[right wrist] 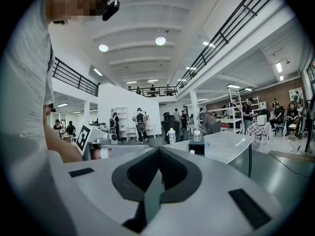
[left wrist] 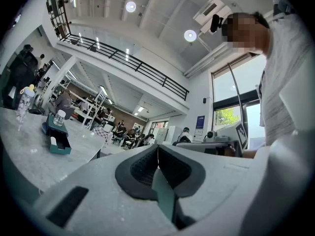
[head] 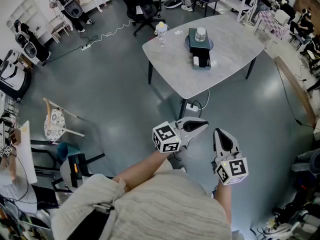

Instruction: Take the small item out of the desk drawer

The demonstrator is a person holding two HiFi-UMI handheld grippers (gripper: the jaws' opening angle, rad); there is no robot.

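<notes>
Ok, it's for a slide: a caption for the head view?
Left gripper and right gripper, jaws shut and empty, held short of the table with the teal drawer unit and a bottle.

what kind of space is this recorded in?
Probably a large open-plan lab or workshop hall: a high ceiling with a railed mezzanine, a bare grey floor, and several people standing or seated among tables and shelving.

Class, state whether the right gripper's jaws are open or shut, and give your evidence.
Shut: in its own view the right gripper has its jaws meeting at the tip, with nothing between them.
</notes>
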